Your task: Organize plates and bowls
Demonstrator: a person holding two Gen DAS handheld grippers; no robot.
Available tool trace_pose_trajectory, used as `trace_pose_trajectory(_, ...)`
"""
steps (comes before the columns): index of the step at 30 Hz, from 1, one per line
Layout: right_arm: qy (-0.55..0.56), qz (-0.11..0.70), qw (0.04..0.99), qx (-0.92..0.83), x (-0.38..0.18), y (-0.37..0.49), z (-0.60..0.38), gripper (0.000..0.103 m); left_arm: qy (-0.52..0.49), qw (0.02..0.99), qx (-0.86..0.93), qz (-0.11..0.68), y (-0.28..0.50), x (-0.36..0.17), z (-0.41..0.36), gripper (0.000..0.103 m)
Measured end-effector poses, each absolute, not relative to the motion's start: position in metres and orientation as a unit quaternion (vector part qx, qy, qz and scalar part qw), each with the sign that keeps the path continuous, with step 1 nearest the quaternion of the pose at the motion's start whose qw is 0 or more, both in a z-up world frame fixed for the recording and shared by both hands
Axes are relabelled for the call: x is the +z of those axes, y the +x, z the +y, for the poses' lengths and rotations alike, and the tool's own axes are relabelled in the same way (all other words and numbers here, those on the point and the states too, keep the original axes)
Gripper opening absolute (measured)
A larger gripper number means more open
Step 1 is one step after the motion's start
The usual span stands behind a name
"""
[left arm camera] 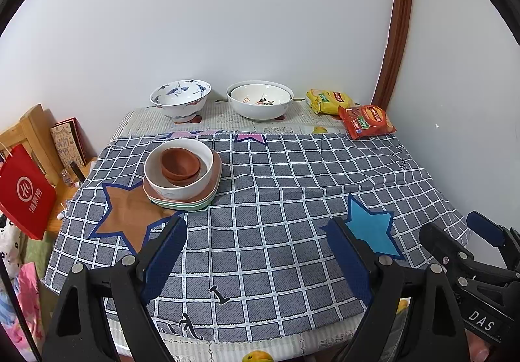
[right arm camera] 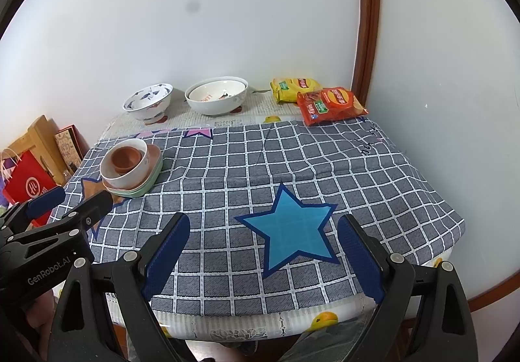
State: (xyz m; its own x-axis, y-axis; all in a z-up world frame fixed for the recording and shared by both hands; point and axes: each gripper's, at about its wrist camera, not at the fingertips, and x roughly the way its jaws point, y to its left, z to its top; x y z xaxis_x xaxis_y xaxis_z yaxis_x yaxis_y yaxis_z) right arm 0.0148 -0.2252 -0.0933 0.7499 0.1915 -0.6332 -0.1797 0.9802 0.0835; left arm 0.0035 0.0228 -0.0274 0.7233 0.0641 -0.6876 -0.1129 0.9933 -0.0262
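Observation:
A stack stands at the table's left: pink and green square plates [left arm camera: 182,201] [right arm camera: 149,181], on them a white bowl [left arm camera: 178,181] [right arm camera: 125,178] holding small brown bowls [left arm camera: 180,163] [right arm camera: 126,159]. At the back stand a blue-patterned bowl [left arm camera: 180,100] [right arm camera: 148,105] and a white bowl nested in a larger white bowl [left arm camera: 260,98] [right arm camera: 216,95]. My left gripper [left arm camera: 256,228] [right arm camera: 70,199] is open and empty over the table's near edge. My right gripper [right arm camera: 263,230] [left arm camera: 455,225] is open and empty beside it, over the blue star.
A checked grey cloth [left arm camera: 276,186] covers the table. Yellow [left arm camera: 328,100] [right arm camera: 294,87] and red [left arm camera: 367,120] [right arm camera: 330,105] snack bags lie at the back right by the wall. A red paper bag [left arm camera: 24,193] and a wooden chair [left arm camera: 35,128] stand left of the table.

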Motion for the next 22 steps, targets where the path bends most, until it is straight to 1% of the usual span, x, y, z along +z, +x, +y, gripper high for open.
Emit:
trace_pose_trajectory(19, 0.01, 0.335, 0.937, 0.099, -0.0911, 0.0117, -0.2248, 0.091, -0.026, 0.929, 0.05, 0.366, 0.0055, -0.0246, 0.0251, 0.087)
trace_pose_trajectory(22, 0.008, 0.342, 0.935, 0.099, -0.0968, 0.0175, -0.2226, 0.091, -0.021, 0.929, 0.046, 0.367, 0.0106, -0.0284, 0.0249, 0.089)
